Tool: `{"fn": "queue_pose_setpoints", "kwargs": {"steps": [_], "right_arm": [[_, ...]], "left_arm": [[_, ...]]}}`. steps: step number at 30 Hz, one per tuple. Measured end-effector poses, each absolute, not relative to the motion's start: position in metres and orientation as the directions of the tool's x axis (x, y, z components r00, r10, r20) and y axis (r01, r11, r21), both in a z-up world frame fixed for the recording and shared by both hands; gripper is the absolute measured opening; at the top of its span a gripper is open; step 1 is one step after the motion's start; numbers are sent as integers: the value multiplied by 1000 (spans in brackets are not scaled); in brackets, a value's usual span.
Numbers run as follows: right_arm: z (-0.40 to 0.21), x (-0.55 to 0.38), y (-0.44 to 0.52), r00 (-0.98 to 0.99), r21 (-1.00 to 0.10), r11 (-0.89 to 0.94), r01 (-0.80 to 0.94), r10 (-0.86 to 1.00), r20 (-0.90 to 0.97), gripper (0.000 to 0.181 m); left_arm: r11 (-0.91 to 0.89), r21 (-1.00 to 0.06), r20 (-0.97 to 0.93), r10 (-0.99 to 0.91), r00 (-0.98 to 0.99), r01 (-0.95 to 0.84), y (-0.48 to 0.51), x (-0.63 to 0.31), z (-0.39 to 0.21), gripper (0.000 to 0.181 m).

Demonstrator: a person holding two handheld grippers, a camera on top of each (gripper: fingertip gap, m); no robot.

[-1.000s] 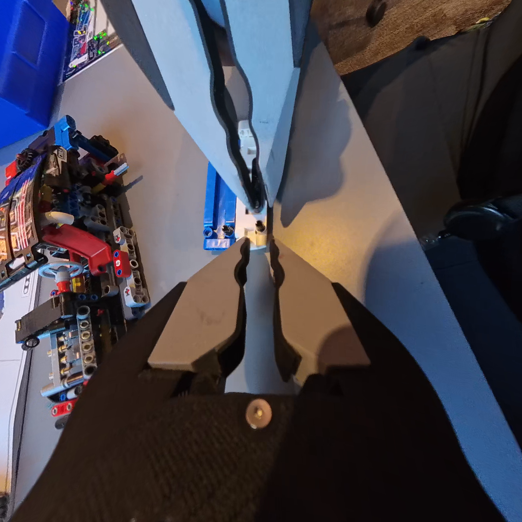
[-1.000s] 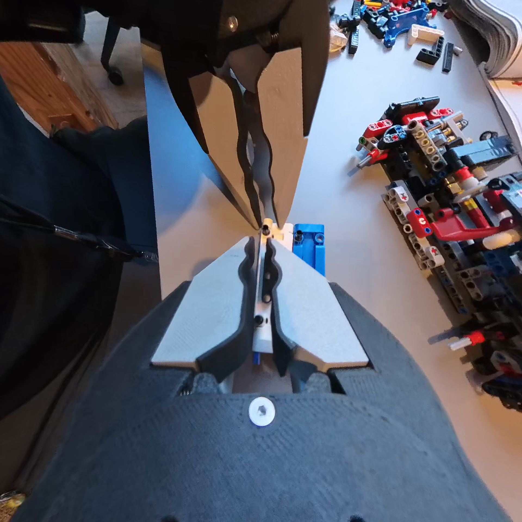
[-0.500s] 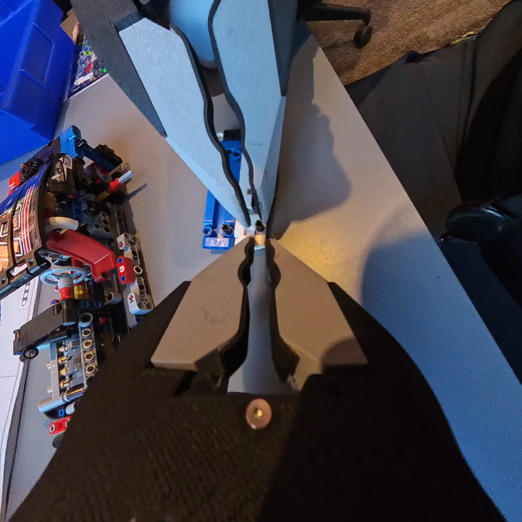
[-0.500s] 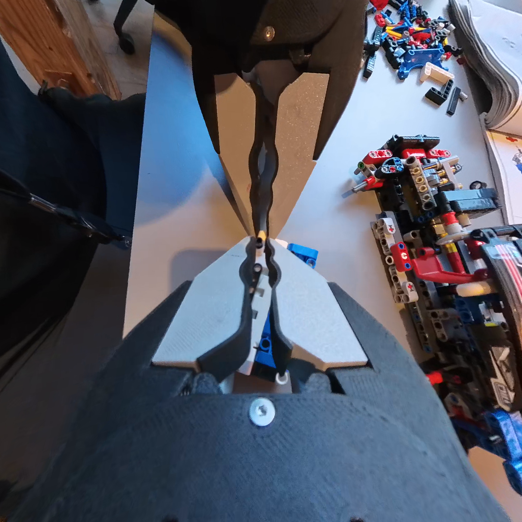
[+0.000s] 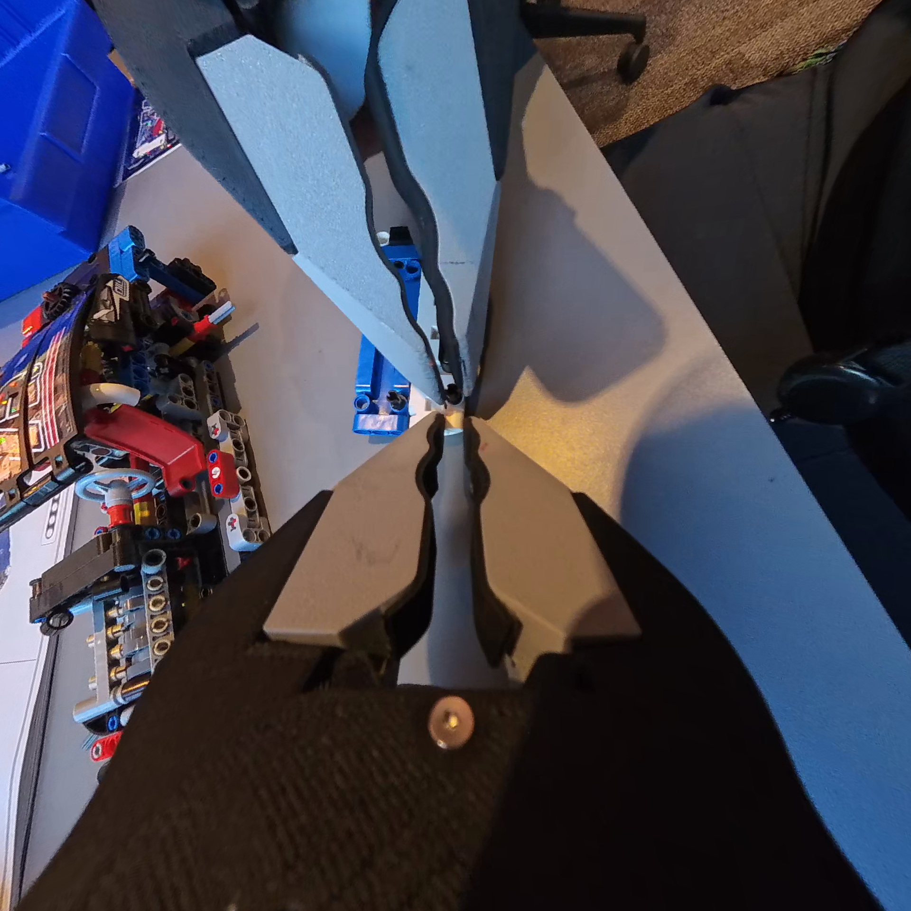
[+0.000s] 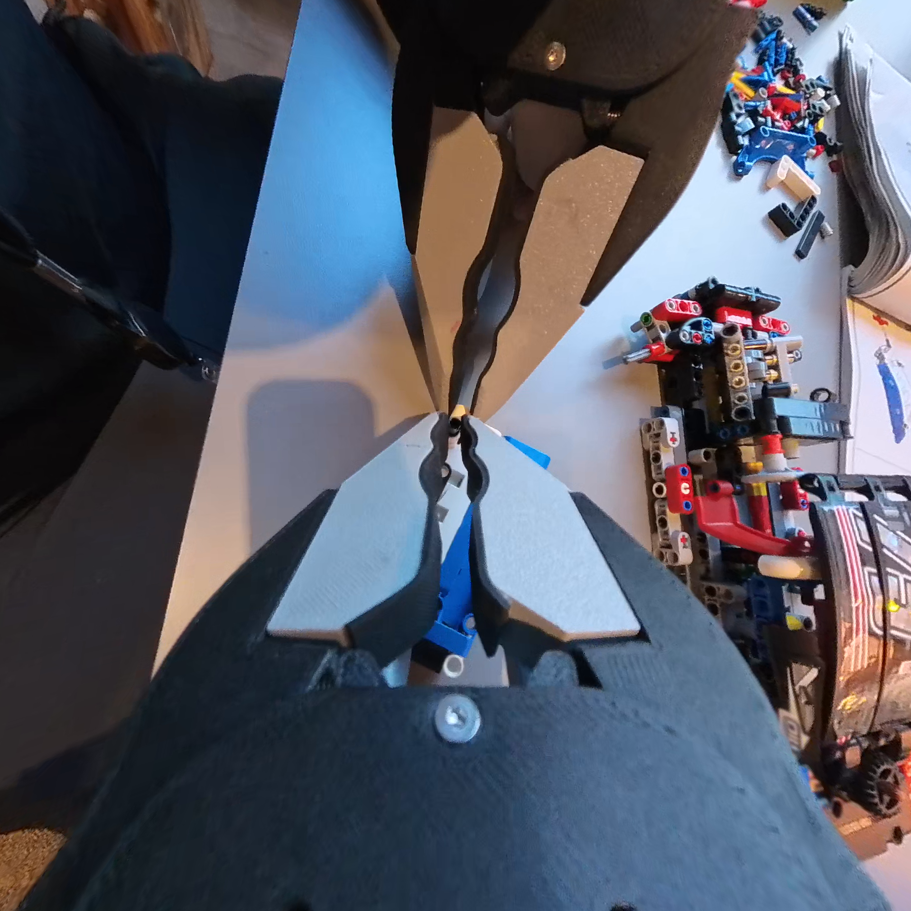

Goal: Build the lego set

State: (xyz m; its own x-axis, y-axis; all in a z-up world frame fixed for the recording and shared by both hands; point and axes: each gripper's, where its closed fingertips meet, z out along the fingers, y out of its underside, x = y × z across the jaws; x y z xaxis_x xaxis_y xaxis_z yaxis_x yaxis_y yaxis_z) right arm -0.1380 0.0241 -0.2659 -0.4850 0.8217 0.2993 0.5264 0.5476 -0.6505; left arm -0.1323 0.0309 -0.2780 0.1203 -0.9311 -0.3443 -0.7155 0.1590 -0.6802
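The right gripper [image 6: 456, 434] clamps a white-and-blue lego assembly [image 6: 456, 581] tip-to-tip with the left gripper [image 5: 451, 424], which pinches a small tan pin [image 5: 452, 420].

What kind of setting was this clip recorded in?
Probably a home or office desk used for hobby building: a pale table, a half-built toy car, loose bricks, and a chair wheel on carpet.

Blue-white sub-assembly [image 6: 456, 599] pinched in right tool [image 6: 457, 430]; tan pin [image 6: 458, 410] at tip.
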Motion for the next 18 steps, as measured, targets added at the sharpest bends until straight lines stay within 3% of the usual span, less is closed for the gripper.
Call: {"fn": "queue_pose_setpoints", "kwargs": {"steps": [18], "right_arm": [[-266, -138, 24, -507, -576, 622, 531, 777, 372, 2]], "left_arm": [[166, -675, -355, -927, 120, -719, 31, -132, -278, 5]]}}
